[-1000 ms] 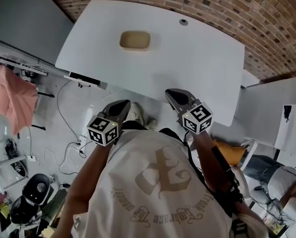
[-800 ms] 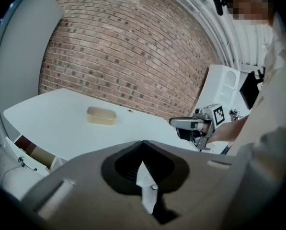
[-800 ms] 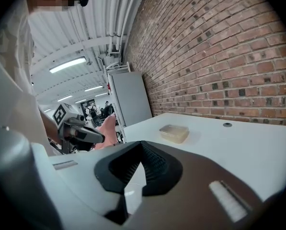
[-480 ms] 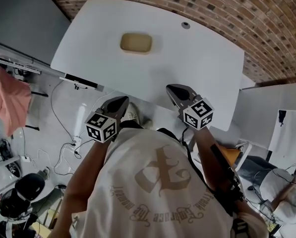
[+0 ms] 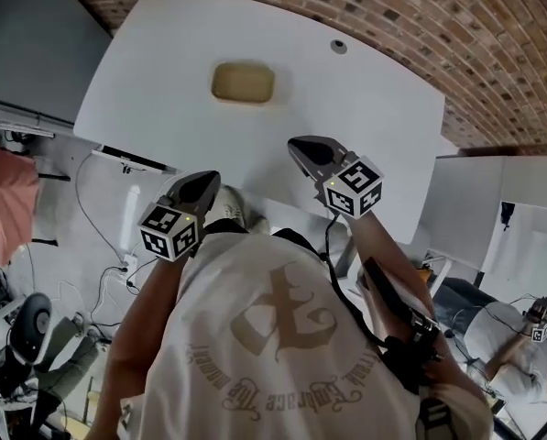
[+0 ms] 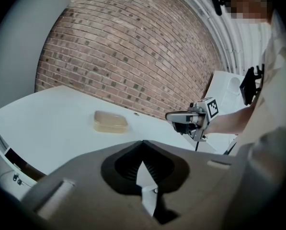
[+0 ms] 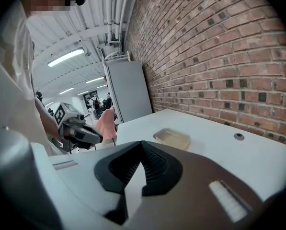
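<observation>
Well ahead of both tools, a shallow tan box (image 5: pixel 243 82) with rounded corners lies flat on the white counter (image 5: pixel 365 90), alone on its surface and apart from either tool. From the left tool (image 5: pixel 206 179) the box (image 6: pixel 110 121) sits forward and a little to the left of its line. From the right tool (image 5: pixel 298 144) it (image 7: pixel 172 138) sits forward and slightly to the right. Beyond the box, farther from the tools, a small round grommet (image 5: pixel 338 46) is set into the counter near its far edge, where a red brick wall (image 5: pixel 420 7) rises. The left tool hangs about at the counter's near edge, its jaws together at the tips with nothing between them. The right tool reaches out over the near part of the counter, jaws likewise closed on nothing. Each tool points inward across the other's front: the right one (image 6: pixel 167 115) shows to the right of the left tool's line, and the left one (image 7: pixel 99 139) to the left of the right tool's line. Behind the tools is the person's pale printed shirt (image 5: pixel 273 337). Off to the left tool's outer side stand a grey panel (image 5: pixel 26 26) and a pink cloth (image 5: pixel 3 191).
</observation>
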A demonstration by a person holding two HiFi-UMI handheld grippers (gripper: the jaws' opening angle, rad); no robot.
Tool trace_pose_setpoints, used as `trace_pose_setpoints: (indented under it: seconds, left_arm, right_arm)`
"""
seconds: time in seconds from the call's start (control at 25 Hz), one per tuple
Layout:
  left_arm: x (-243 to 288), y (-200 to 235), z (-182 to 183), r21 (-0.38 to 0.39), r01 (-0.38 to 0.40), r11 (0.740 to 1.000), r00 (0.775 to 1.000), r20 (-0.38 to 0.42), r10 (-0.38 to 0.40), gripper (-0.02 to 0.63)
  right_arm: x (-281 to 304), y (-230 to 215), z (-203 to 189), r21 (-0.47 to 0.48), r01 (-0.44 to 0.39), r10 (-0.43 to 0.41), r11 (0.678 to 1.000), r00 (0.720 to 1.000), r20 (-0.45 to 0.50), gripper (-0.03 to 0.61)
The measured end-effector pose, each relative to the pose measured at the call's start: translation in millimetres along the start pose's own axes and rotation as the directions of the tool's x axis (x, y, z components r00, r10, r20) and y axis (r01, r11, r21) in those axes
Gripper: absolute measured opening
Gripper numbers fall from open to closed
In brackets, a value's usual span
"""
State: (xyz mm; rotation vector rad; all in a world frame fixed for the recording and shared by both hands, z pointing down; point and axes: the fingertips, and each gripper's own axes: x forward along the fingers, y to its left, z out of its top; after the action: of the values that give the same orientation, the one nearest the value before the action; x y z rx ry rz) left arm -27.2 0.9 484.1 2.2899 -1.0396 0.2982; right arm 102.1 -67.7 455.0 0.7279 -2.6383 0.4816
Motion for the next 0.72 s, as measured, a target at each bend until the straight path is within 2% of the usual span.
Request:
trace_pose_setpoints:
  seconds: [0.36,0.72]
  left_arm:
    - [2,48,9,-0.038,0.016,0.999,1.0,-0.011,-0.017,0.003]
    - [19,70,24,-0.02,0.057,0.998,0.998,-0.039,-0.058,0.003]
  right_arm:
    - [74,-2,37,-0.061,-0.062,0.058,0.996,0.996,-0.07,0.008]
    - [115,-16,38,-0.11,-0.072,0.054,0.991,0.986,-0.156,0.008]
